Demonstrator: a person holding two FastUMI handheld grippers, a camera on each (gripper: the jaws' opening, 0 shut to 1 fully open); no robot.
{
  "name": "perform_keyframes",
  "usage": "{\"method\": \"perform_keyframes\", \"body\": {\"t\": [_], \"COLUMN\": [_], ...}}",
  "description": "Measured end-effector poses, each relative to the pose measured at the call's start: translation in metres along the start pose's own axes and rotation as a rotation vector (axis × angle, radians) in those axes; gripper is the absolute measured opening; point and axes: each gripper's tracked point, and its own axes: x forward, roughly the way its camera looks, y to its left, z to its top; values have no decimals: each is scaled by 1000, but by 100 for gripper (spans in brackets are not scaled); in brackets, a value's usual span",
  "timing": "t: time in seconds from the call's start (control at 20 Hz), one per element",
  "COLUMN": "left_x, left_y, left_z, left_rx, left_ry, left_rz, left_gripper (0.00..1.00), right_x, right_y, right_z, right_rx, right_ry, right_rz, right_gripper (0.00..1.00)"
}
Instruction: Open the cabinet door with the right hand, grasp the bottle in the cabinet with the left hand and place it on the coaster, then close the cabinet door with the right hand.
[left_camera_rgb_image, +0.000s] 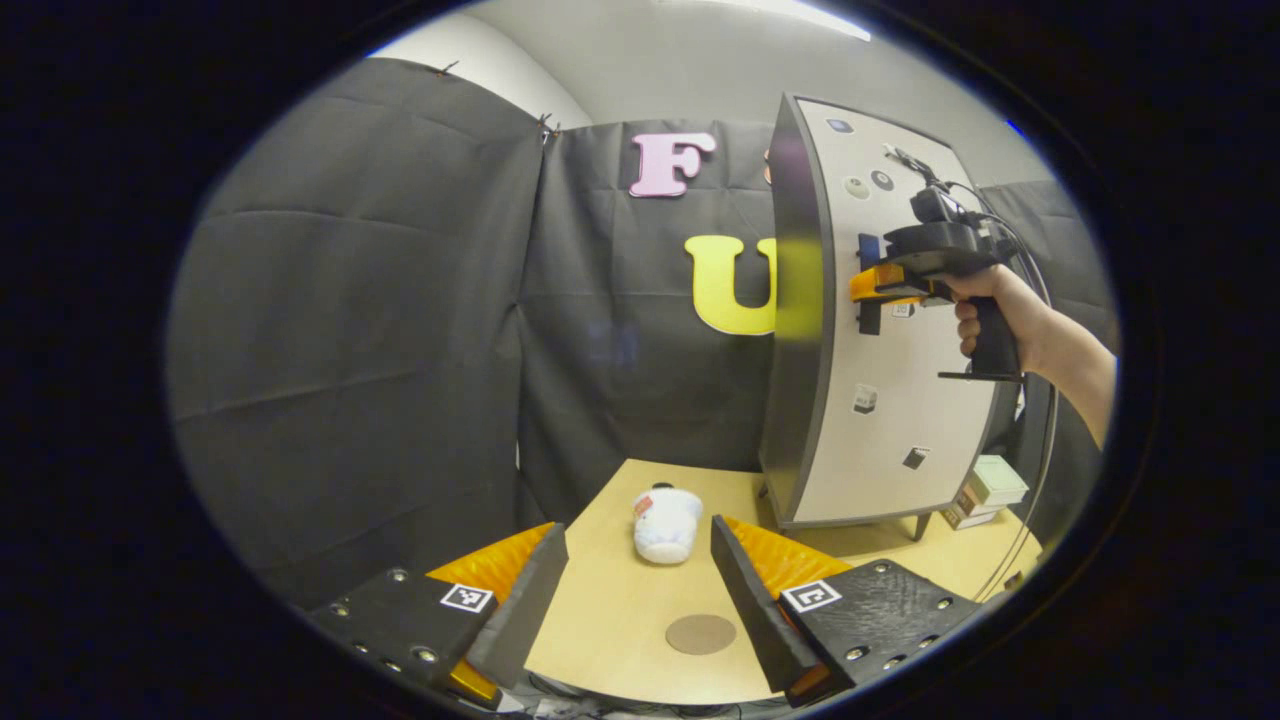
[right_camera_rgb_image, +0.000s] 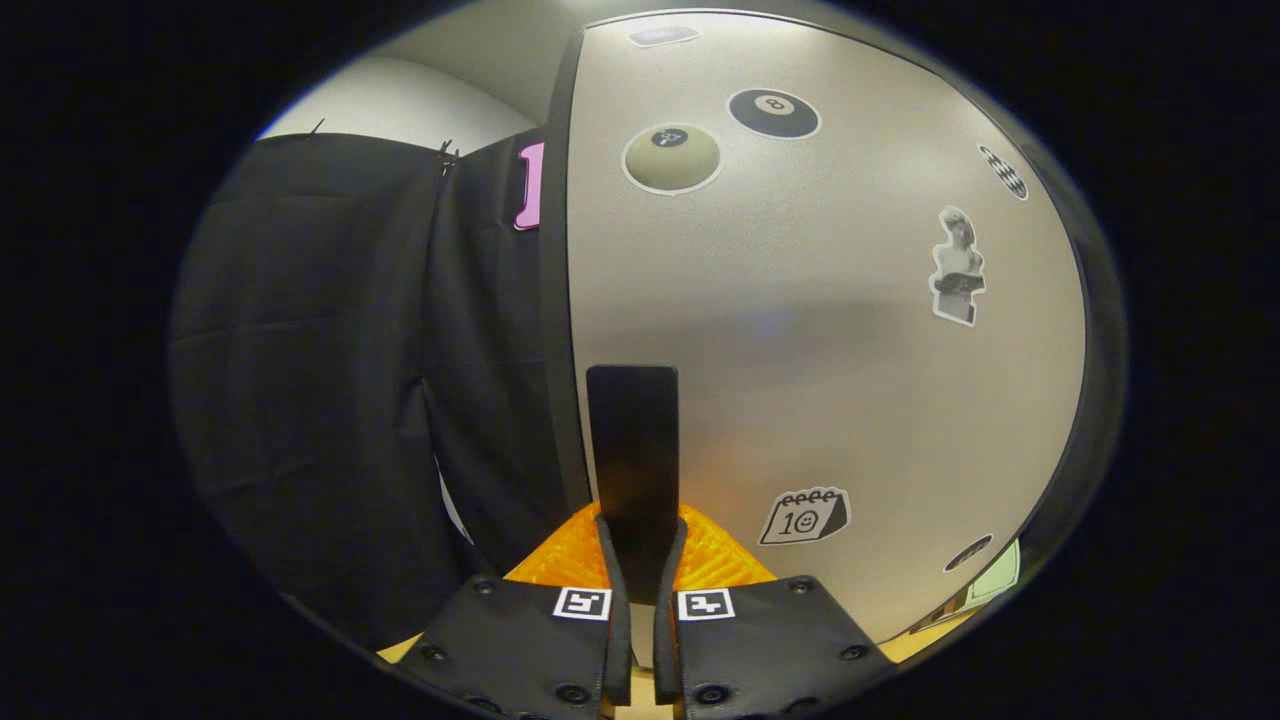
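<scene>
Now, in the left gripper view, the left gripper (left_camera_rgb_image: 637, 590) waits with jaws released over the light wooden bench (left_camera_rgb_image: 610, 610). A small white bottle (left_camera_rgb_image: 667, 523) lies beyond the round brown coaster (left_camera_rgb_image: 701, 634), so it is probably not the task's own; that one would be hidden inside the tall pale cabinet door (left_camera_rgb_image: 880, 400). In the right gripper view, the right gripper (right_camera_rgb_image: 641, 600) has its jaws clenched on the flat black handle (right_camera_rgb_image: 632, 450); next comes pulling it open.
</scene>
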Motion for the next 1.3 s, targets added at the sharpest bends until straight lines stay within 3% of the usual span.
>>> {"method": "perform_keyframes", "body": {"t": [0.75,0.95,1.3], "left_x": [-18,-40,-37], "left_y": [-43,-54,-69], "left_z": [-4,-13,-10], "left_rx": [42,6,33], "left_ry": [10,15,15], "left_rz": [-35,-54,-60], "left_gripper": [87,87,87], "right_x": [-28,-27,-23], "right_y": [6,3,2], "right_z": [-7,-6,-4], "right_rx": [-2,3,-5], "right_ry": [-10,-11,22], "right_rz": [196,247,275], "right_gripper": [7,10,10]}}
